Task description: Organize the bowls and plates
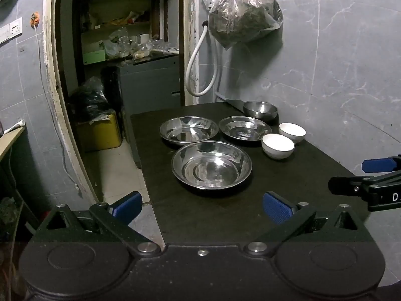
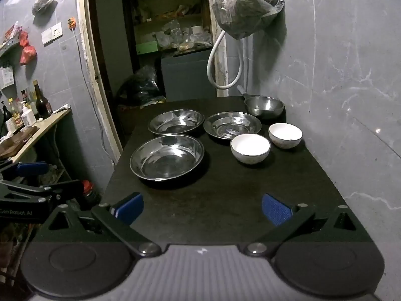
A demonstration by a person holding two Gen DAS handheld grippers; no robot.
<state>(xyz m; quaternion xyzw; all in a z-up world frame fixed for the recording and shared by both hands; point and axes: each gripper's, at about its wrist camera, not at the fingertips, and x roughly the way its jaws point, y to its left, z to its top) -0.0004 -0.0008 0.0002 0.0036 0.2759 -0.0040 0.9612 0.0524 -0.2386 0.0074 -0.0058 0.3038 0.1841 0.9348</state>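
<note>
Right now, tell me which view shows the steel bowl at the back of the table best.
The right wrist view: the steel bowl shows its whole rim, its inside and a handle-like bar behind it. In the left wrist view the steel bowl is smaller and flatter, its front edge meeting the plate before it.

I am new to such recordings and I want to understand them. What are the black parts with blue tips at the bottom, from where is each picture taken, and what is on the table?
Nothing here is a robot arm. A person holds two hand grippers, each with a camera looking along its fingers. One picture comes from the left gripper, the other from the right gripper; the blue tips are their finger pads. Both are open and hold nothing. On the dark table lie three steel plates: the near plate and two behind it. To the right stand two white bowls, and a steel bowl sits at the back.
</note>
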